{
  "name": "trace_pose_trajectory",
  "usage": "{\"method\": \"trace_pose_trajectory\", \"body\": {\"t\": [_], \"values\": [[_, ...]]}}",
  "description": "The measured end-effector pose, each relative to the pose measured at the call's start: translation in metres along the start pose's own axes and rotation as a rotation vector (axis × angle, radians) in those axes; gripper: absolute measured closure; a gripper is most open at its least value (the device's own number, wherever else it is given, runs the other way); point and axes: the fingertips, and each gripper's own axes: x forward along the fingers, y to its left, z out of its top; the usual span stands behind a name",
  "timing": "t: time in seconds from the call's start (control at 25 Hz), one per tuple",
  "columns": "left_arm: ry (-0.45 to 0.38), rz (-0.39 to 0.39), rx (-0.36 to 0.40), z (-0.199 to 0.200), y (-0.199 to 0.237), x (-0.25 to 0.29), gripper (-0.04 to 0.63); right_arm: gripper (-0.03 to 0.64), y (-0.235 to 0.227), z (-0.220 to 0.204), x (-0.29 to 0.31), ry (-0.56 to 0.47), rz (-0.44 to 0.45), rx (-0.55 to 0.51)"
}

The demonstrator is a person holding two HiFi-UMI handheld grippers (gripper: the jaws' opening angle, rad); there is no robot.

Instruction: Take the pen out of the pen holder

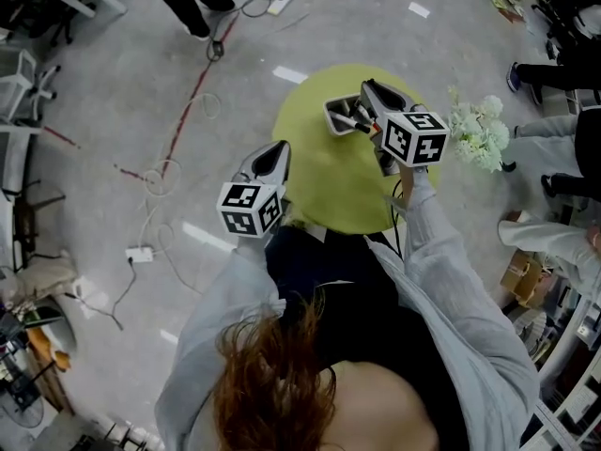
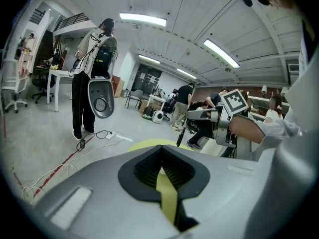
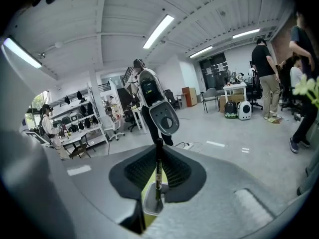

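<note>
A round yellow-green table (image 1: 329, 186) carries a grey pen holder (image 1: 338, 113). My right gripper (image 1: 368, 87) hangs above it, shut on a dark pen (image 3: 158, 171) that stands upright between the pads. The pen's lower end is just over the holder's rim (image 3: 152, 205). In the left gripper view the same pen (image 2: 182, 136) hangs down from the right gripper (image 2: 199, 114). My left gripper (image 1: 274, 148) is at the table's near left edge, its jaws (image 2: 162, 158) together with nothing in them; only a thin strip of the table shows through.
A bunch of white flowers (image 1: 479, 134) stands right of the table. Cables (image 1: 160, 172) and a power strip (image 1: 139, 254) lie on the floor to the left. People stand around the room, one with a backpack (image 2: 92, 83).
</note>
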Motion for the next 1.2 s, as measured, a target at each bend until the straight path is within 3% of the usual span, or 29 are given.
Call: {"method": "trace_pose_trajectory", "body": {"t": [0.28, 0.84, 1.2], "values": [[-0.016, -0.052, 0.064, 0.014, -0.008, -0.012, 0.577, 0.578, 0.017, 0.016, -0.039, -0.075, -0.034, -0.013], [-0.038, -0.227, 0.218, 0.033, -0.030, -0.046, 0.577, 0.578, 0.065, 0.007, -0.147, -0.223, -0.208, 0.020], [-0.055, -0.312, 0.251, 0.040, -0.044, -0.059, 0.577, 0.578, 0.090, -0.046, -0.163, -0.160, -0.290, 0.023]]}}
